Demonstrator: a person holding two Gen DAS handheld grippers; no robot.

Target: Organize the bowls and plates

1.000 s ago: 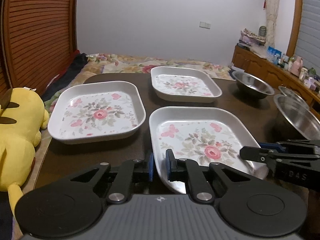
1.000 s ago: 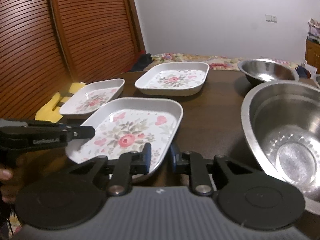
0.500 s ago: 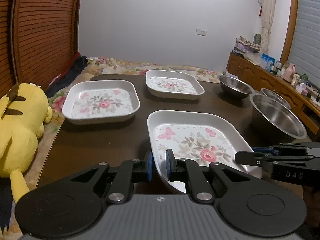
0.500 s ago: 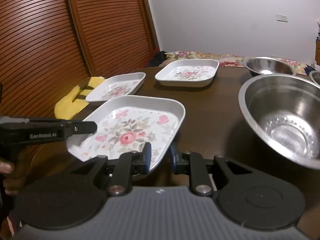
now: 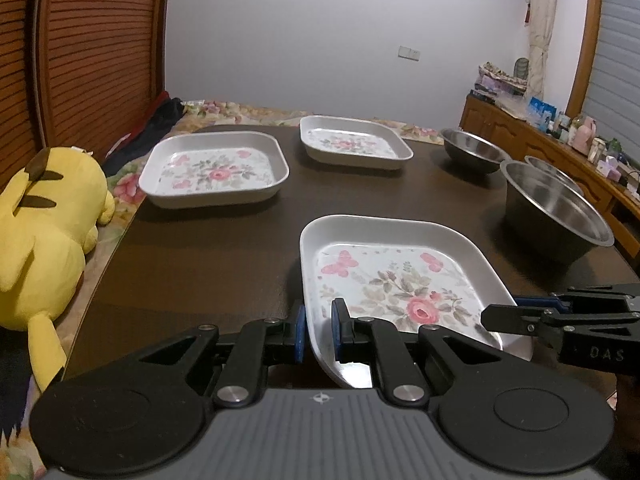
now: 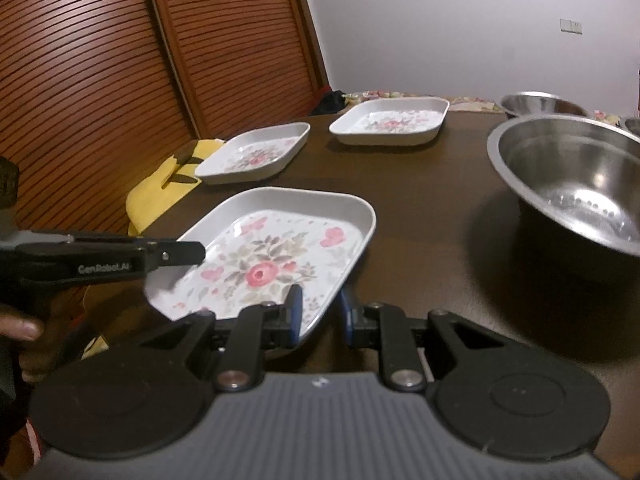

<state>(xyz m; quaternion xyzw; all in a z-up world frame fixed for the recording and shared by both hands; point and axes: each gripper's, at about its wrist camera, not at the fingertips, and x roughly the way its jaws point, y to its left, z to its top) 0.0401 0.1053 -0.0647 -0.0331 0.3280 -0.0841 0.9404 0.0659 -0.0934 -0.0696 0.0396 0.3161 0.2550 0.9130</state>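
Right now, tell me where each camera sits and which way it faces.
Left wrist: on the left gripper, looking across the table toward the far wall; the right gripper enters from the right.
Right wrist: on the right gripper, facing the slatted doors; the left gripper and a hand show left.
Shared: the near plate, gripped by both.

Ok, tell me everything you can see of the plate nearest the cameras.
The nearest plate is a rounded-rectangular white dish with raised walls, printed with pink roses, leaves and butterflies; it looks like melamine or plastic. It sits tilted above the dark table, near end raised. The left tool straddles its near-left rim and the right tool its near-right rim.
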